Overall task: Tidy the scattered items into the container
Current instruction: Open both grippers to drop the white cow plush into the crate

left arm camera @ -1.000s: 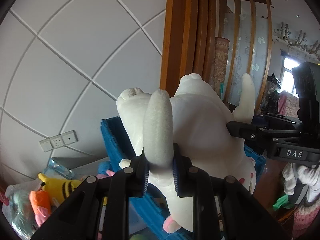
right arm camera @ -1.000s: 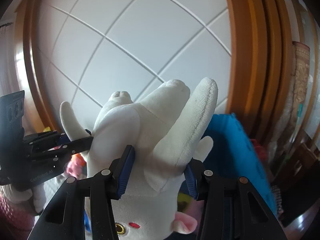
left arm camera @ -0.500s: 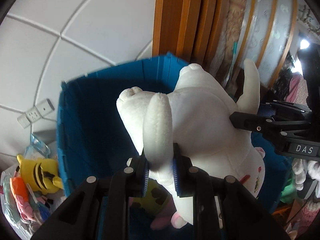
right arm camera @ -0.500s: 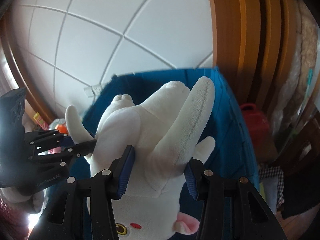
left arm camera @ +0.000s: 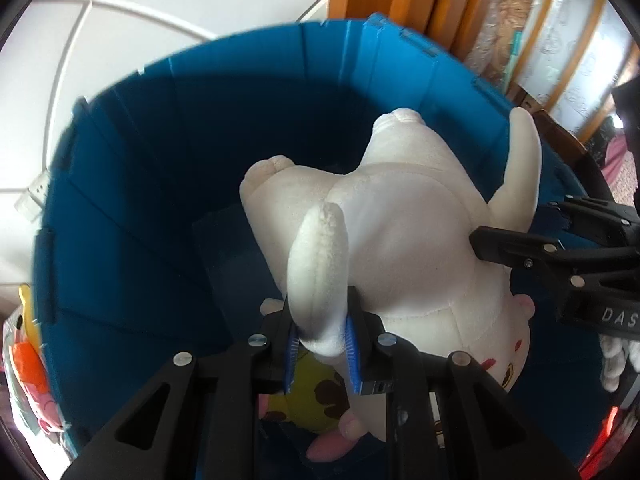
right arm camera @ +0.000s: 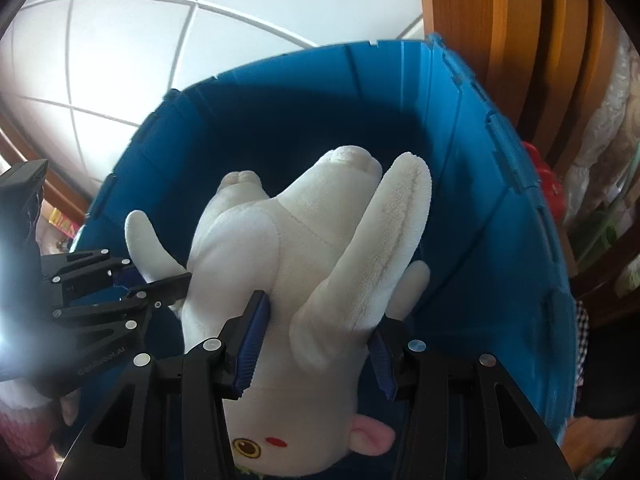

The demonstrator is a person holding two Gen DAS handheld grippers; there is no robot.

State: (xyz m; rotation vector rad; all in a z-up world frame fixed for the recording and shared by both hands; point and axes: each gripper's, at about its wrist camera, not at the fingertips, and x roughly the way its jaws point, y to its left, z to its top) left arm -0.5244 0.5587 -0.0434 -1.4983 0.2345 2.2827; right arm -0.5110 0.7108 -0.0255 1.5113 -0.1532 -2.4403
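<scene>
Left wrist view: I hold the white plush toy point(left arm camera: 404, 240) over the blue container point(left arm camera: 132, 208) at frame centre, left gripper point(left arm camera: 320, 344) clamped on one soft limb, right gripper point(right arm camera: 316, 344) squeezing its light, yielding body.

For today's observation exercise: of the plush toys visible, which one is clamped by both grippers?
The big white plush, held over the blue bin. The yellow spotted plush lies loose beneath it.
</scene>
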